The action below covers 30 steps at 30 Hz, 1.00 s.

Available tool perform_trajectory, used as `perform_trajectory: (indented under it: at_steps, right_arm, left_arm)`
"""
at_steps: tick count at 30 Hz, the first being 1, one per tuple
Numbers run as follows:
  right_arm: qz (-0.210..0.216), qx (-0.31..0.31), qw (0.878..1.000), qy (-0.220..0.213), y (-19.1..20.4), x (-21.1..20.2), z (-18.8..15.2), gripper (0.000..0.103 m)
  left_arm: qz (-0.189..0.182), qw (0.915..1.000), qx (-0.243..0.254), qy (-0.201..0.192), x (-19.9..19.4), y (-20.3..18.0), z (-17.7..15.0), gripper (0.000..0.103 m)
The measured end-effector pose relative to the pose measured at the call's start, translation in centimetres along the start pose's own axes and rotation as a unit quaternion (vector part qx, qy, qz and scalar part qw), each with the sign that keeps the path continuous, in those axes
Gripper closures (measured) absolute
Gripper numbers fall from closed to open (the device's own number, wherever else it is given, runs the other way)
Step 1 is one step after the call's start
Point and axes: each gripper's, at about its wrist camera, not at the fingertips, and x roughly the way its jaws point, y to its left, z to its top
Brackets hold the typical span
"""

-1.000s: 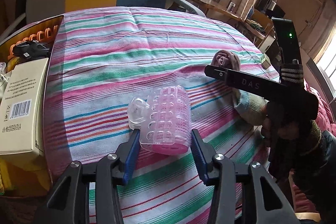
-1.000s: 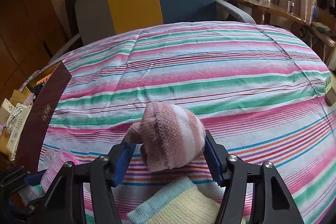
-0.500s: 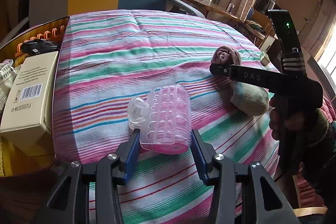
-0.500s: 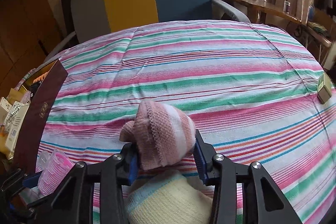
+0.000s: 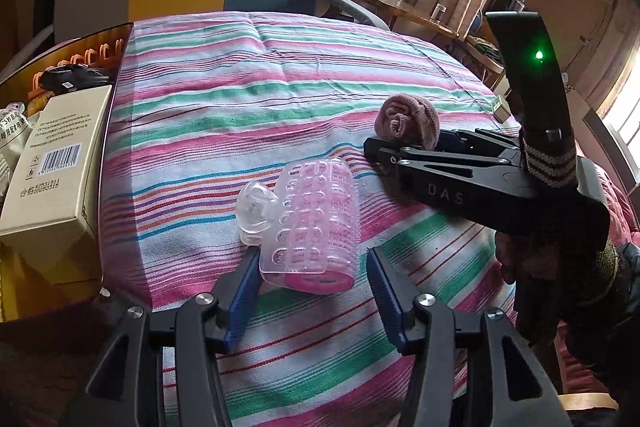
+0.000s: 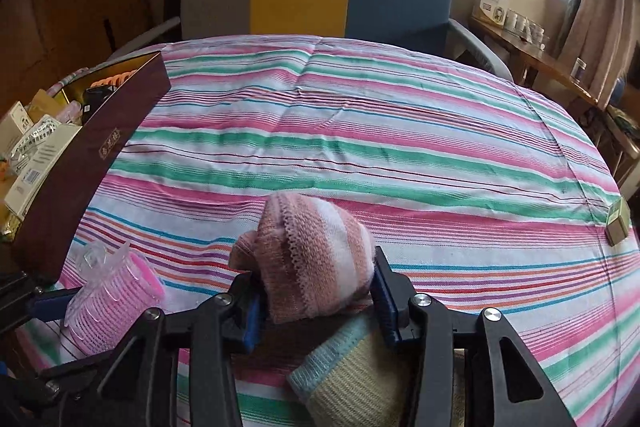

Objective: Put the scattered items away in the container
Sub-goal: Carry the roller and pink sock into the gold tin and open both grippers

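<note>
The left hand-held gripper (image 5: 310, 283) straddles the pink roller (image 5: 316, 223) on the striped worktop (image 5: 248, 107), its jaws just widened – right pad clear of it. The right hand-held gripper (image 6: 316, 295), also just eased wider, clasps a pink sock (image 6: 316, 255) – the box (image 6: 100, 151) sits left.

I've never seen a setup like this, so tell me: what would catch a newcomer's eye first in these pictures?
Probably the striped cloth in pink, green and white that fills both views. On it lies a pink hair roller between the left gripper's blue pads, while the right gripper is closed on a pink sock ball. At the left edge sits a dark box crowded with packets.
</note>
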Motion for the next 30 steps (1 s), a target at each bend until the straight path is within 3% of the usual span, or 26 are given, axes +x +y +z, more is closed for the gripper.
perform_trajectory:
  at_steps: [5, 10, 13, 19, 30]
  right_arm:
    - [0.029, 0.021, 0.999, -0.003, -0.4, 0.2, 0.0, 0.039]
    - [0.026, 0.023, 0.999, -0.014, -0.3, 0.3, -0.2, 0.039]
    - [0.019, 0.017, 0.999, -0.020, -0.3, 0.2, -0.4, 0.041]
    - [-0.002, 0.010, 1.000, -0.023, -0.5, 0.3, -0.2, 0.060]
    - [-0.020, -0.015, 1.000, -0.014, 1.1, -0.3, -0.2, 0.062]
  left_arm:
    - [0.002, 1.0000, -0.004, 0.002, 0.3, -0.1, 0.3, 0.047]
    - [0.006, 1.0000, 0.002, -0.007, 0.4, -0.2, 0.0, 0.049]
    - [0.020, 0.9997, 0.010, -0.013, 0.2, -0.4, -0.1, 0.055]
    - [0.014, 0.9997, 0.016, -0.015, -0.1, -0.7, -0.3, 0.056]
    - [0.006, 0.9990, 0.017, -0.041, -2.2, -0.8, -0.4, 0.056]
